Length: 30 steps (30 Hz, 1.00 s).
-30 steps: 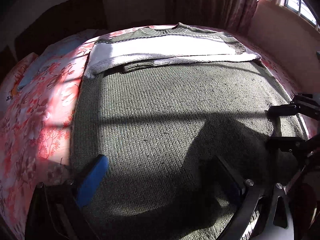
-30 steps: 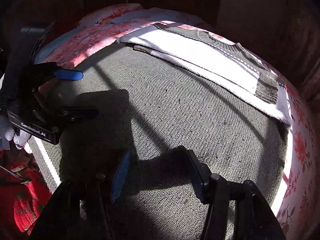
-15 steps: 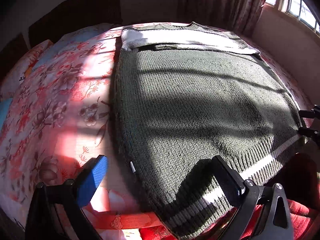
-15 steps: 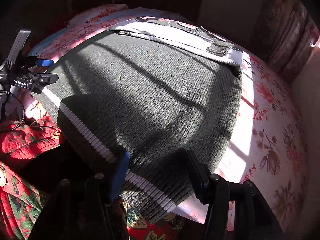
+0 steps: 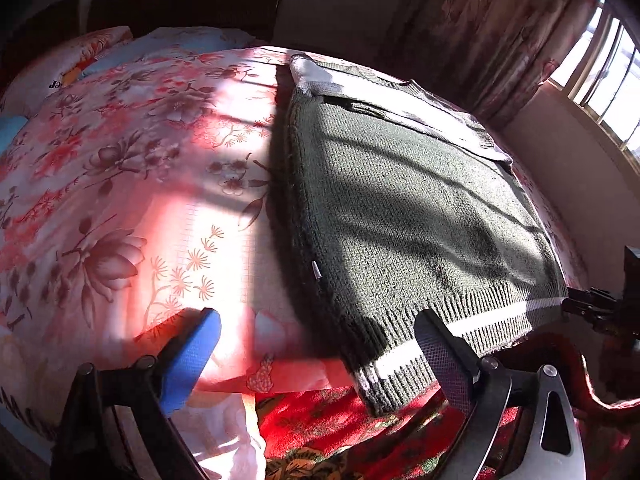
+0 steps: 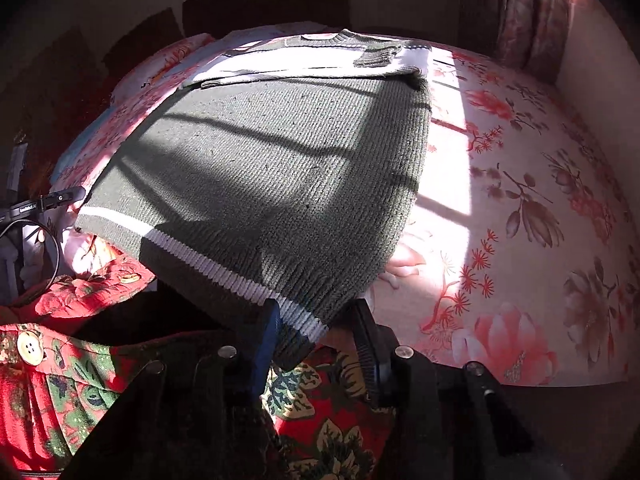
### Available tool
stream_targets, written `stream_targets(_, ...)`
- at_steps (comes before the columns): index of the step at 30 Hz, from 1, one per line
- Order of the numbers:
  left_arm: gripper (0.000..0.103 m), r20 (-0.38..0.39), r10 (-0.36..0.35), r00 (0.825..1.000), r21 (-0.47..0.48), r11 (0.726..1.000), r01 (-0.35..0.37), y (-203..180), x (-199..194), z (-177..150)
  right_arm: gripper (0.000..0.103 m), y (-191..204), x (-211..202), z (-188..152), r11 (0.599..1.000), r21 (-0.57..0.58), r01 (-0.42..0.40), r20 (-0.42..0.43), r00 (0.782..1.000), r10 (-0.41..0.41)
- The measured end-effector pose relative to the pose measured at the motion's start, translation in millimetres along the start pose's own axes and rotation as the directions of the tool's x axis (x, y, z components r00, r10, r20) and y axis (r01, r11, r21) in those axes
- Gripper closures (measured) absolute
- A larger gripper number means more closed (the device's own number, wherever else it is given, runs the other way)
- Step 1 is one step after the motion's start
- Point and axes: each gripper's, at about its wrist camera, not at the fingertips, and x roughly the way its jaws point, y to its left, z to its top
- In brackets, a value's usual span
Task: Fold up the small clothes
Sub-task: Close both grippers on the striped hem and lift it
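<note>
Sweater (image 6: 272, 168), grey-green knit, lies flat on the bed (image 6: 520, 208) in front of you, its ribbed hem with the white stripe hanging just over the near edge and its pale sleeves folded across the chest at the far end. The bed's floral pink sheet stretches bare on both sides of it, crossed by window light and bar shadows. A red floral garment (image 6: 80, 360) with a large button sits below the near edge. Your right tongs (image 6: 316, 344) have just been closing; the near right hem corner sits between the pads, the blue pad close against the knit, the other pad apart from it. Your left tongs (image 5: 320, 364) stand wide apart at the near left hem corner, the dark pad over the striped rib, the blue pad (image 5: 192, 360) over bare sheet
</note>
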Motion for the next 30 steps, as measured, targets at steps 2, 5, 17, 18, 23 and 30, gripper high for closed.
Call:
stream_targets(2, 0.0, -0.008, -0.007, 1.0, 0.016, 1.0, 0.007, -8, 1, -2, 0.065, 6, 1, 0, 0.999, -0.024, 0.033, -0.008, 0.999, -0.033)
stream_targets(5, 0.0, -0.024, 0.003, 1.0, 0.048, 0.999, -0.002, -18, 2, -5, 0.065, 4, 1, 0, 0.999, -0.011, 0.031, -0.006, 0.999, -0.032)
stream_targets(17, 0.0, -0.082, 0.047, 0.996, 0.099, 0.994, -0.038, -50, 10, -4, 0.064, 2, 1, -2, 0.997, 0.049, 0.068, 0.029, 0.997, -0.069)
stream_targets(18, 0.0, -0.087, 0.06, 0.994, 0.099, 0.994, -0.052, -50, 10, -4, 0.063, 3, 1, -2, 0.996, 0.052, 0.071, 0.029, 0.997, -0.073)
stream_targets(23, 0.0, -0.109, 0.075, 0.991, 0.061, 0.996, -0.069, -44, 8, -4, 0.062, 1, 1, -3, 0.995, 0.08, 0.064, 0.033, 0.997, -0.067)
stream_targets(30, 0.011, -0.119, 0.085, 0.989, 0.101, 0.992, -0.073, -55, 11, -2, 0.068, 10, 3, -2, 0.995, 0.065, 0.076, 0.041, 0.996, -0.078)
